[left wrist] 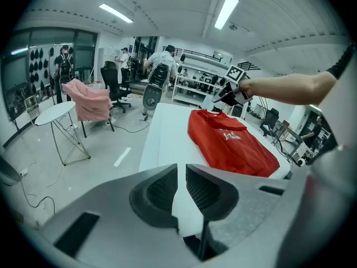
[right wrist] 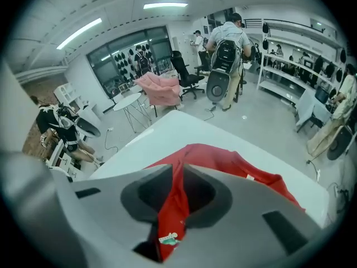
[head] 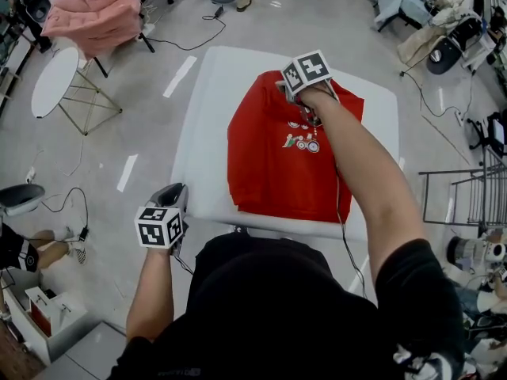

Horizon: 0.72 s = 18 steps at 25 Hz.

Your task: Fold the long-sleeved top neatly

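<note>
One red top (head: 273,165) on one bench (head: 207,125); bare margin left and above. Your left tool (left wrist: 182,172), lower left, narrowly parted, empty; right tool (right wrist: 177,169) narrowly parted over top's upper edge.

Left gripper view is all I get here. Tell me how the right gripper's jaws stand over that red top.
Observer: In the right gripper view, the right gripper has its jaws a little apart. The red top shows through the gap and nothing is pinched.
Operator: Say where on the top it sits.
Observer: The head view puts it over the upper middle, just above the chest print.
Operator: Now place my left gripper.
Observer: In the head view, the left gripper is at the near left edge of the white table, clear of the top.
</note>
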### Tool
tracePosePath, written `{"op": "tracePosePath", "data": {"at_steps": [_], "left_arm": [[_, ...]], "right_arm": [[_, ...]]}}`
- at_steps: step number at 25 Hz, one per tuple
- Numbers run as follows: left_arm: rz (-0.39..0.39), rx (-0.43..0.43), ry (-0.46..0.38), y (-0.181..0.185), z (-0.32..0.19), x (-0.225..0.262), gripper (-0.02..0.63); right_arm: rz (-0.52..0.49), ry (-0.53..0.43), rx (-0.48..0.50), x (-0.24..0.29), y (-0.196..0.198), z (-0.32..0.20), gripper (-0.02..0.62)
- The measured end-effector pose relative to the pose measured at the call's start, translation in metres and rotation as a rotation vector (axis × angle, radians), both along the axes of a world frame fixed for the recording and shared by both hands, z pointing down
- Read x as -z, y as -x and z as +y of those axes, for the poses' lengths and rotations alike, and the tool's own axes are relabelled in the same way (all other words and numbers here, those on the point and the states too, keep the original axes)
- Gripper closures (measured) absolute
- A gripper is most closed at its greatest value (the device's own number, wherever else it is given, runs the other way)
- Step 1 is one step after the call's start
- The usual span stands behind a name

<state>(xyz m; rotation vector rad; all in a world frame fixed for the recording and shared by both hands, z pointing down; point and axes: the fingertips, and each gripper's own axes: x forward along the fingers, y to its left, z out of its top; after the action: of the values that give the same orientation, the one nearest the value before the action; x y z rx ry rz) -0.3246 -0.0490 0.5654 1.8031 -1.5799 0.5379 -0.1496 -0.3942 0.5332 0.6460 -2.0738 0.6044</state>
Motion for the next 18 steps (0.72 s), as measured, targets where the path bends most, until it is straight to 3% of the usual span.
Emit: {"op": "tracePosePath", "data": {"at_steps": [4,8,12,18], "left_arm": [[-0.008,-0.029,-0.025,-0.019,-0.007,0.011,0.558],[-0.031,-0.082,-0.069,-0.051,-0.024,0.026,0.558],[-0.038,-0.116,-0.11,-0.072,-0.033,0.037,0.558],[-0.055,-0.145,-0.149,-0.106,-0.035,0.049,0.558]], "right_arm": [[-0.031,-0.028,-0.006,0.014,-0.018,0.005,0.547],[-0.151,-0.11,-0.009,0.049,-0.051,0.021,0.589],[-0.234,-0.184,-0.012,0.068,-0.086,0.066,0.591],[-0.306,-0.213,-0.048,0.073,-0.147,0.135,0.591]]}}
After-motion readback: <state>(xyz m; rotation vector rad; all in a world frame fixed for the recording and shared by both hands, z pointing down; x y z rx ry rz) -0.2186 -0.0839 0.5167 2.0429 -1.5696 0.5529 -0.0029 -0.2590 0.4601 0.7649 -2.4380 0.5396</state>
